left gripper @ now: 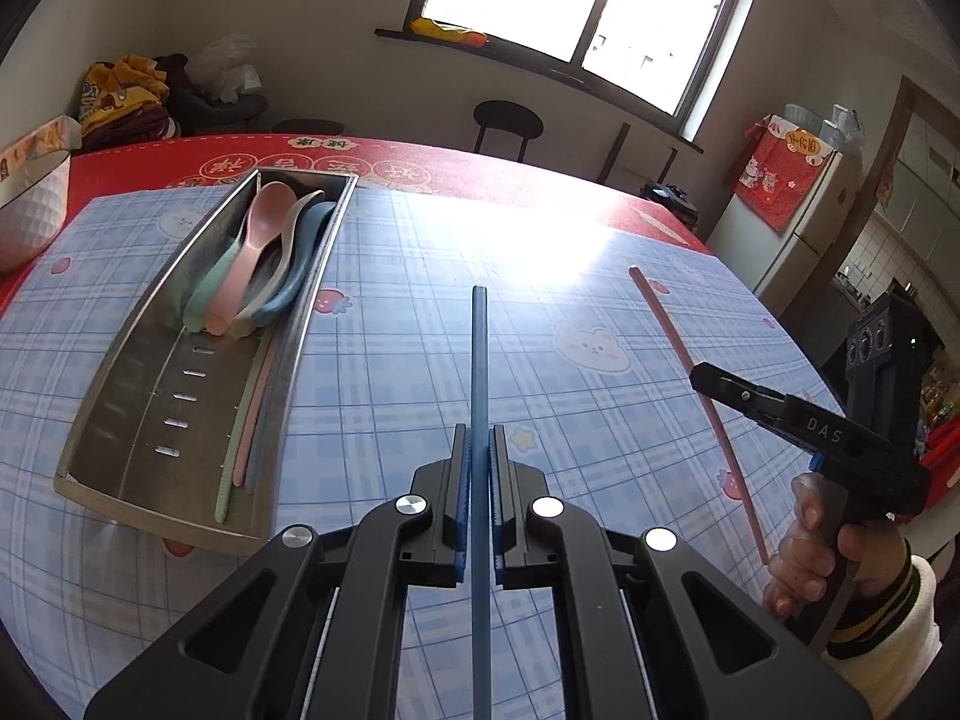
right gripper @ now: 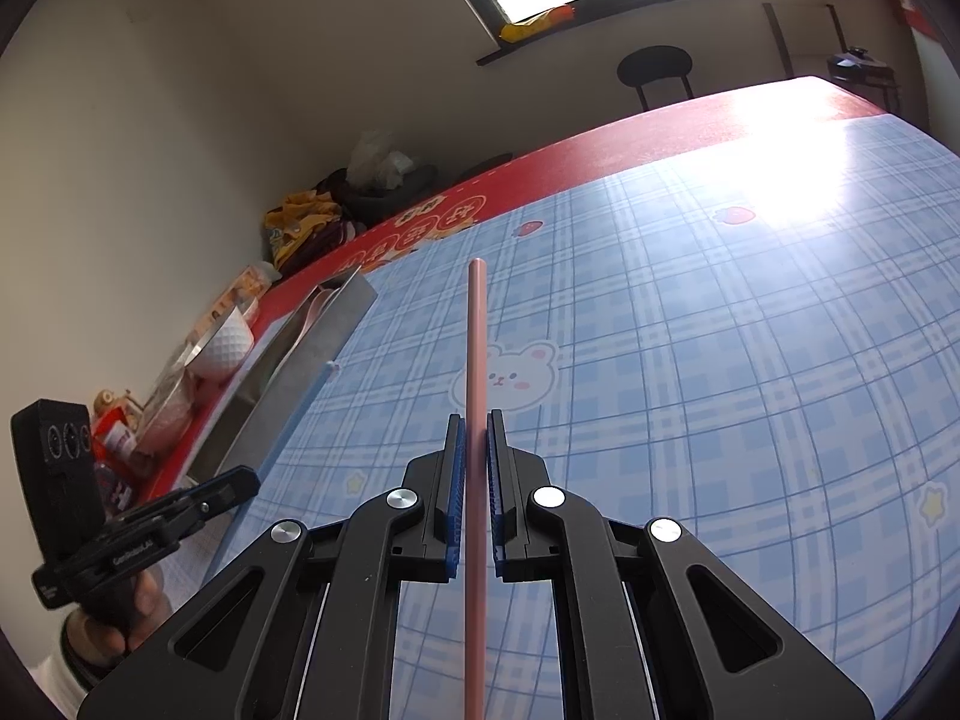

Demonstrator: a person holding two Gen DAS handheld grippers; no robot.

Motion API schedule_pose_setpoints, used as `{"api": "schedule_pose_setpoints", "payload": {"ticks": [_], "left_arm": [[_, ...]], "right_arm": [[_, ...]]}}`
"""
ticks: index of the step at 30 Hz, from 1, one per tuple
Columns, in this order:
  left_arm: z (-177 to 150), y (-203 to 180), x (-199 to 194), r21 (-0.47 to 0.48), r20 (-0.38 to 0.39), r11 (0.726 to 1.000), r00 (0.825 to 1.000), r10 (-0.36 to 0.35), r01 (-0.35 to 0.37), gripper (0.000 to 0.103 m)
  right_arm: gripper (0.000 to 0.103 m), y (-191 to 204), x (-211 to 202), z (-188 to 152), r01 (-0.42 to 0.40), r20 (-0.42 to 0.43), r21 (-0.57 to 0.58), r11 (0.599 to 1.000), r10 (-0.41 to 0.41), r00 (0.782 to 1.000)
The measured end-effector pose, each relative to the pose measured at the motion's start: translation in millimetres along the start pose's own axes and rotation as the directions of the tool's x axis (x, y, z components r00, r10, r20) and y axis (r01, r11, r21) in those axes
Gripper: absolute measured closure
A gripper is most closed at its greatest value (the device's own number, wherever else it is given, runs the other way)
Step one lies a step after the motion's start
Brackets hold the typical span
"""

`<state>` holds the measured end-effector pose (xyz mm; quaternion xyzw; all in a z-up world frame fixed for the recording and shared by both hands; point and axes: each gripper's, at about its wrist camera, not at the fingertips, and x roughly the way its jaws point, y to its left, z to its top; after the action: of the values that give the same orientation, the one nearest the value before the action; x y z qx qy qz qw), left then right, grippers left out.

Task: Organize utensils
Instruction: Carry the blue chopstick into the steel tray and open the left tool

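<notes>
My left gripper [left gripper: 479, 441] is shut on a blue chopstick [left gripper: 479, 354] that points straight ahead over the blue plaid tablecloth. A steel tray [left gripper: 126, 384] lies to its left, holding several pastel spoons [left gripper: 264, 252] and a few chopsticks [left gripper: 243, 450] along its right wall. My right gripper [right gripper: 476, 429] is shut on a pink chopstick [right gripper: 475, 336]. In the left wrist view the right gripper [left gripper: 699, 375] shows at the right edge with the pink chopstick [left gripper: 678, 342], held by a hand [left gripper: 804, 546]. The tray [right gripper: 306, 354] and left gripper [right gripper: 249, 480] appear at left in the right wrist view.
A white bowl [left gripper: 30, 204] sits at the table's far left, with more containers [right gripper: 162, 408] along the red table edge. Clothes [left gripper: 126, 96] are piled behind the table. A black stool [left gripper: 507, 126] stands beyond the far edge, and a fridge [left gripper: 798, 222] at right.
</notes>
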<state>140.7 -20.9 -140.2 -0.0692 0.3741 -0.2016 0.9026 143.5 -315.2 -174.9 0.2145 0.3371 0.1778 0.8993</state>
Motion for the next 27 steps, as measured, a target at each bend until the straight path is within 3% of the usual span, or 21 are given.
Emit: {"api": "schedule_pose_setpoints", "payload": {"ticks": [5,10,17,27], "left_arm": [[22.8,26.9,-34.4,-0.056,0.050,0.998,0.999,-0.003,0.006,0.097],[54.0,55.0,-42.7,-0.065,0.064,0.995,0.995,0.080,-0.076,0.097],[92.2,77.7,-3.9,-0.069,0.006,0.987,0.989,0.146,-0.145,0.097],[107.5,102.2,53.6,-0.102,-0.135,0.975,0.973,0.185,-0.200,0.097]], "right_arm": [[0.096,-1.4,-2.6,-0.6,-0.007,0.004,0.003,1.000,0.007,1.000],[0.096,-1.8,-4.1,-0.7,-0.012,0.006,0.002,1.000,0.012,1.000],[0.096,-3.4,-4.7,-0.5,-0.015,0.006,0.006,1.000,0.014,1.000],[0.096,-4.2,-4.3,-0.6,-0.018,0.005,0.008,1.000,0.018,1.000]]}}
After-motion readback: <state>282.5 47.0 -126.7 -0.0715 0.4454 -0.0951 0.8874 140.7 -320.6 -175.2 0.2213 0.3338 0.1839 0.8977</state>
